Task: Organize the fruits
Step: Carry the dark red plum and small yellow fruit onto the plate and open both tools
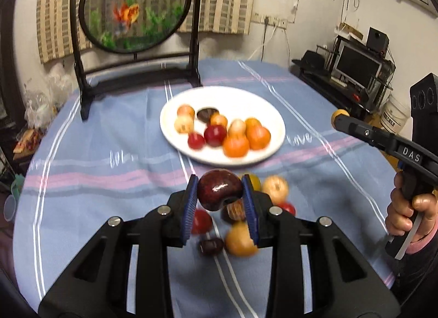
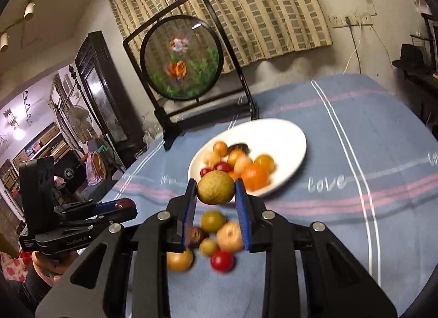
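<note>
My left gripper (image 1: 220, 190) is shut on a dark red fruit (image 1: 220, 190), held above a loose cluster of fruits (image 1: 241, 238) on the blue tablecloth. In the right wrist view my right gripper (image 2: 215, 188) is shut on a yellow-green round fruit (image 2: 215, 188), over the same cluster of fruits (image 2: 219, 238). Beyond both stands a white plate (image 1: 246, 99) (image 2: 287, 137) with several orange, red and pale fruits on it. The right gripper (image 1: 338, 118) shows at the right edge of the left wrist view, a hand (image 1: 410, 214) on its handle. The left gripper (image 2: 124, 204) shows at the left of the right wrist view.
A round goldfish screen on a black stand (image 1: 137, 5) (image 2: 182, 57) stands behind the plate at the table's far side. Plastic bags (image 1: 41, 99) lie at the far left edge. A monitor and speakers (image 1: 358, 66) sit off the table to the right.
</note>
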`<action>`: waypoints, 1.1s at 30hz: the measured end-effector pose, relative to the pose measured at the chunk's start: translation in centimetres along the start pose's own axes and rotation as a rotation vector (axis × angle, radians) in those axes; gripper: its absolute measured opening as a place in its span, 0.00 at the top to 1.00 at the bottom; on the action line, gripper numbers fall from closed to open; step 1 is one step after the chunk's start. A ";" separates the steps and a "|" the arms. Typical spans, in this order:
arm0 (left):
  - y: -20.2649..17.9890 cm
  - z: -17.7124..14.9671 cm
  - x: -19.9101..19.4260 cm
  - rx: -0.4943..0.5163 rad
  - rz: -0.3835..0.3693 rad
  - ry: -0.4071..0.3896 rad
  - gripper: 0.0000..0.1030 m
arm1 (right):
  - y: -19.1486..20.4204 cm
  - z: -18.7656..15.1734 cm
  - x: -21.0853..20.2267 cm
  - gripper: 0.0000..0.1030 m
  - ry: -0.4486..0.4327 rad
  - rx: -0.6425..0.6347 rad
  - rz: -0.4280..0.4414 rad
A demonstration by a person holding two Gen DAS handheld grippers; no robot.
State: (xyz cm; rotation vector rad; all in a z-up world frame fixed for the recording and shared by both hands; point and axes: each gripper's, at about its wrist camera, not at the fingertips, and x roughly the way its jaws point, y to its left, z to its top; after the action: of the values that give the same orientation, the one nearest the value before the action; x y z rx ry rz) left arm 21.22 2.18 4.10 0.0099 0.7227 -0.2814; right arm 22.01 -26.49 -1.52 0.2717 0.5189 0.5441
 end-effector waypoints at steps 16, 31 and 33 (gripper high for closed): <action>2.8 8.5 16.8 -0.070 0.023 0.106 0.68 | -5.3 3.1 13.1 0.72 0.074 0.012 -0.126; 3.1 7.7 11.0 -0.066 0.088 0.055 0.12 | -4.1 2.9 11.5 0.50 0.079 0.010 -0.121; 3.0 6.0 8.2 -0.061 0.104 0.039 0.07 | -3.3 2.4 9.9 0.49 0.081 0.012 -0.106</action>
State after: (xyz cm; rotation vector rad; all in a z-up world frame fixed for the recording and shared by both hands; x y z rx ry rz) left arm 31.77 2.42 2.94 -0.0045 0.7671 -0.1603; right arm 31.93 -23.99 -4.69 0.2328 0.6115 0.4506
